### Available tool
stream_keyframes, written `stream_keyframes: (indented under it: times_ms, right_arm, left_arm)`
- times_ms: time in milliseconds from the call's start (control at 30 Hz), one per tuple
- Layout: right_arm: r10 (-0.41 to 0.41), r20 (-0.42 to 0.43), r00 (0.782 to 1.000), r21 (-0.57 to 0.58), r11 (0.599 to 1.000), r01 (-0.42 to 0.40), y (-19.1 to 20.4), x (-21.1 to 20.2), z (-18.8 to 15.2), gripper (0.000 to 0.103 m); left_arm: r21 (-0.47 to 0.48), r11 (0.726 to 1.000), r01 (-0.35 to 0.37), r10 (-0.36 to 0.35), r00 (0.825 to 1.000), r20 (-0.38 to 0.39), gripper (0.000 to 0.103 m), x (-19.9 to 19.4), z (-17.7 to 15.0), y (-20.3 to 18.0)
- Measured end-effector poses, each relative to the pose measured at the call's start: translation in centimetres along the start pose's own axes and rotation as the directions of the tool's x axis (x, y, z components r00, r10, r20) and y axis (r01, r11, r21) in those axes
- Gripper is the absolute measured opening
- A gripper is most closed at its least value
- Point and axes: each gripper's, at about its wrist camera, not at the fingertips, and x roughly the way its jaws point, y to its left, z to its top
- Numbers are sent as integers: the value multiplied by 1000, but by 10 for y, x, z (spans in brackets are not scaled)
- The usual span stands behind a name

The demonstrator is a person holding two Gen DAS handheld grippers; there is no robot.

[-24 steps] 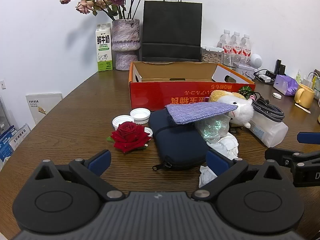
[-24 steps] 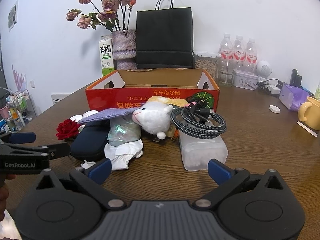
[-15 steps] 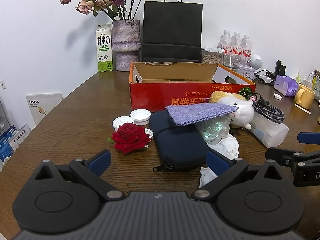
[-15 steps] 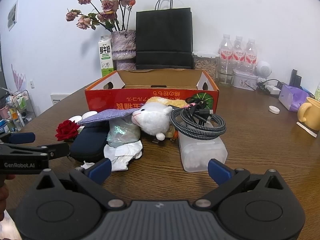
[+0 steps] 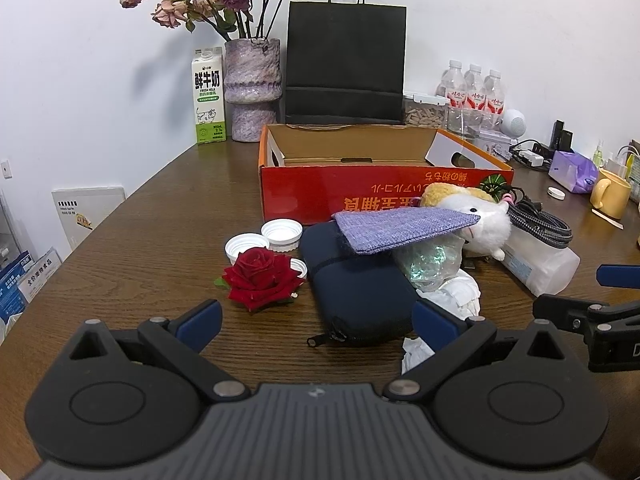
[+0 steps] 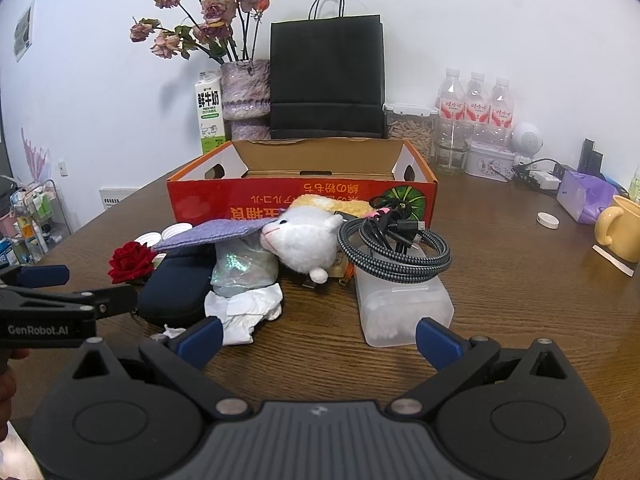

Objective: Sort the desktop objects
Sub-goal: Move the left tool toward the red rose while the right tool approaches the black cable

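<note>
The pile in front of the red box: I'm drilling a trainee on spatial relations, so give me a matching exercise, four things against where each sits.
Things:
1. coiled cable
2. purple cloth
3. red rose
4. crumpled tissue

Places:
A. on the bare table beside white caps
B. atop the clear plastic container
C. draped over the navy pouch
D. in front of the shiny plastic bag

Pairs: 1-B, 2-C, 3-A, 4-D

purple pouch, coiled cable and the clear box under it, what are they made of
Purple pouch: woven fabric, matte, with visible weave and a fuzzy frayed corner. Coiled cable: looks braided, a speckled grey-black sleeve. Clear box: frosted translucent plastic, probably; white contents show dimly through it.
</note>
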Motion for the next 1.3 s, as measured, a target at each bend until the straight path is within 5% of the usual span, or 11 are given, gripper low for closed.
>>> stream_keyframes:
  times_ms: [1300]
  right_arm:
    - [-42, 3, 999, 8, 999, 42, -16, 18, 11, 103]
  left_arm:
    - [-38, 998, -47, 47, 999, -7, 103, 22, 14, 19]
